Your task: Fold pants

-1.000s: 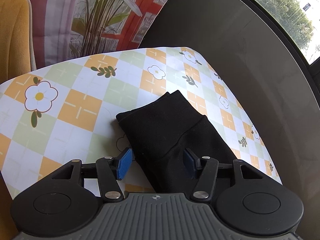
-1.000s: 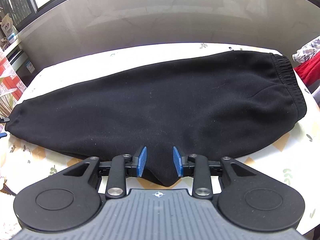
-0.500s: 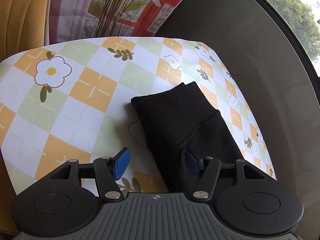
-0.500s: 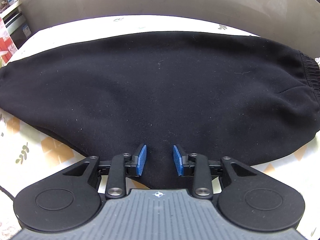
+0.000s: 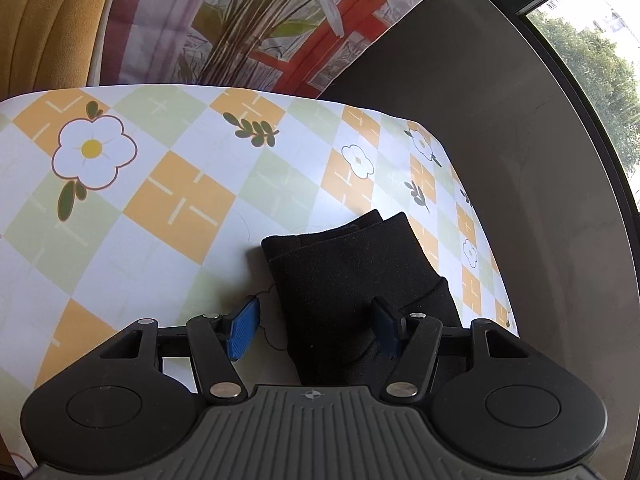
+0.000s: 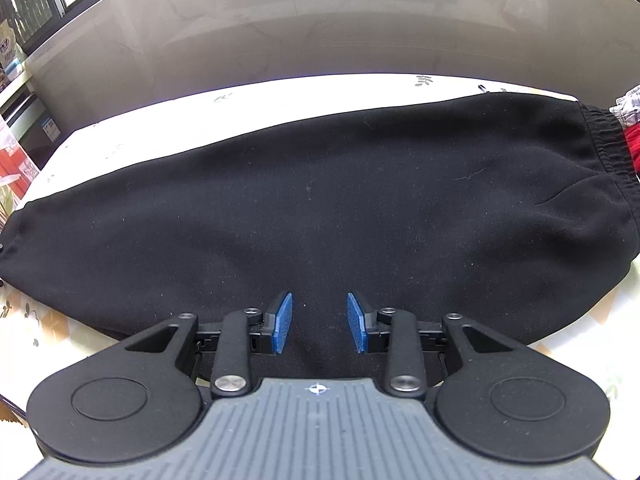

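Black pants (image 6: pixel 320 208) lie flat across the table, folded lengthwise, with the elastic waistband (image 6: pixel 604 140) at the right and the leg ends at the left. In the left wrist view the stacked leg cuffs (image 5: pixel 344 256) lie on the checked tablecloth (image 5: pixel 168 184). My left gripper (image 5: pixel 314 328) is open, its fingers on either side of the leg just behind the cuffs. My right gripper (image 6: pixel 319 322) is open and empty, above the near edge of the pants at their middle.
A wall runs along the table's far edge (image 6: pixel 320 40). A yellow chair back (image 5: pixel 44 20) and a plant-print cloth (image 5: pixel 280 20) stand past the table's left end. Red and plaid cloth (image 6: pixel 630 120) lies beyond the waistband.
My left gripper has shifted so the cuffs sit more between its fingers. My right gripper dipped close over the pants, then drew back, and stays open.
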The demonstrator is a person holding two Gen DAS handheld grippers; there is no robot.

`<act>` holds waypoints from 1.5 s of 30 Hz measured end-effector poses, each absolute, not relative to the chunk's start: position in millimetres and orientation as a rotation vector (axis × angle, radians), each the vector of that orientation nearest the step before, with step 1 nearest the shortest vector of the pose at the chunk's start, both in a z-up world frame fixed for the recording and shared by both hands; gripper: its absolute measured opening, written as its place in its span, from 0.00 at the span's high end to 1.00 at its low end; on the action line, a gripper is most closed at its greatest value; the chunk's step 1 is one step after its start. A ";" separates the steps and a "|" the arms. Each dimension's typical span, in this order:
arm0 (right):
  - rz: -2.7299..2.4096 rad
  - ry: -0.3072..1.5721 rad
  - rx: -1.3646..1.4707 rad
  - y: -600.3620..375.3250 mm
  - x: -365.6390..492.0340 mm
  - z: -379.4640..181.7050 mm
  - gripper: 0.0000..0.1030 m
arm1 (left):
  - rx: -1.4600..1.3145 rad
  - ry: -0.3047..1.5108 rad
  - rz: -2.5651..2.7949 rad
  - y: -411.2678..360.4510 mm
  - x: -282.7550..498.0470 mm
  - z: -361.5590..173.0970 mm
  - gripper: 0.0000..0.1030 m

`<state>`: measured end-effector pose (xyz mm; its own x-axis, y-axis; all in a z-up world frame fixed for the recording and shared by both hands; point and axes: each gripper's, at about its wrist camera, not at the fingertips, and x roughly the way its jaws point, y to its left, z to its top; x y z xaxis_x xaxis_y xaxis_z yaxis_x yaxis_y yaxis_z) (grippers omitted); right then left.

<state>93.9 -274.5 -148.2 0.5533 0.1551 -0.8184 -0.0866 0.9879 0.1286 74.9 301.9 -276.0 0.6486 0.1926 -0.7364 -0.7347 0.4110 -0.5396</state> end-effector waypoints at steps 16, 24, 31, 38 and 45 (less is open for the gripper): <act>0.137 0.966 0.088 -267.8 99.4 -149.3 0.64 | -0.898 0.675 0.641 298.5 77.7 -247.3 0.88; 0.163 0.964 0.069 -259.3 110.1 -153.6 0.64 | -0.845 0.735 0.670 300.3 91.3 -258.2 0.85; 0.168 0.953 0.074 -258.2 114.4 -152.9 0.64 | -0.761 0.604 0.590 293.1 90.8 -219.7 0.90; 0.186 0.974 0.054 -248.8 118.1 -161.9 0.64 | -0.764 0.641 0.632 301.0 98.0 -241.3 0.90; 0.178 1.008 0.059 -251.1 115.7 -172.0 0.64 | -0.767 0.694 0.641 305.0 95.6 -259.5 0.78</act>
<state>115.7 -251.1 -172.0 0.5204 0.1756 -0.8357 -0.1208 0.9839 0.1315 95.6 305.0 -259.5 0.6063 0.2589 -0.7519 -0.7289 0.5591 -0.3951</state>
